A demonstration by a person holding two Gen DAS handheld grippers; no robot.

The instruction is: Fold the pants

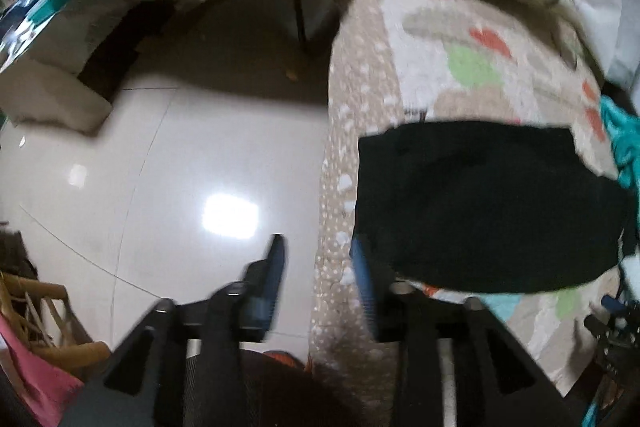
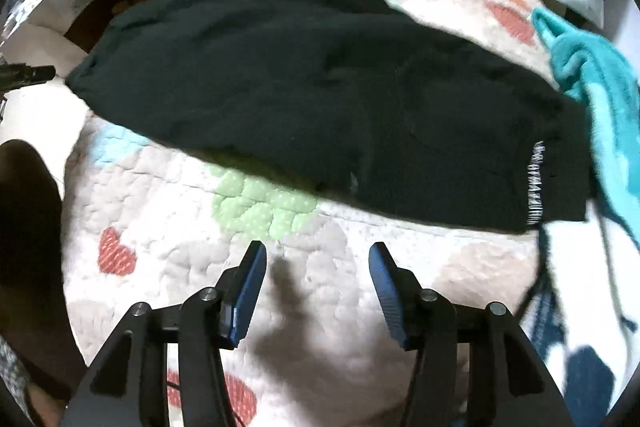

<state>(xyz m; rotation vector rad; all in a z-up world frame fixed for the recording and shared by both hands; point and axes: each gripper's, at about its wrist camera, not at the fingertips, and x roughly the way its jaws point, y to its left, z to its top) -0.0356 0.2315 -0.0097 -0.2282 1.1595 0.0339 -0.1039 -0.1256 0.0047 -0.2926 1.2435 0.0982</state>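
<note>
Nearest, both grippers point steeply down, jaws released and grasping nothing. Right gripper (image 2: 317, 259) hovers over a bumpy quilted bedspread (image 2: 192, 247) patterned with hearts. Left gripper (image 1: 318, 259) straddles the bed's edge above glossy floor tiles (image 1: 160, 187). Beyond, the folded black pants (image 2: 320, 99) lie flat on the quilt, soft teal cloth (image 2: 592, 75) beside them.

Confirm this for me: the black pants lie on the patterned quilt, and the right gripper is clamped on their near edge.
Not quite. The black pants do lie on the patterned quilt, but the right gripper is open and empty, short of their near edge with bare quilt between its fingers. The right wrist view shows it.
</note>
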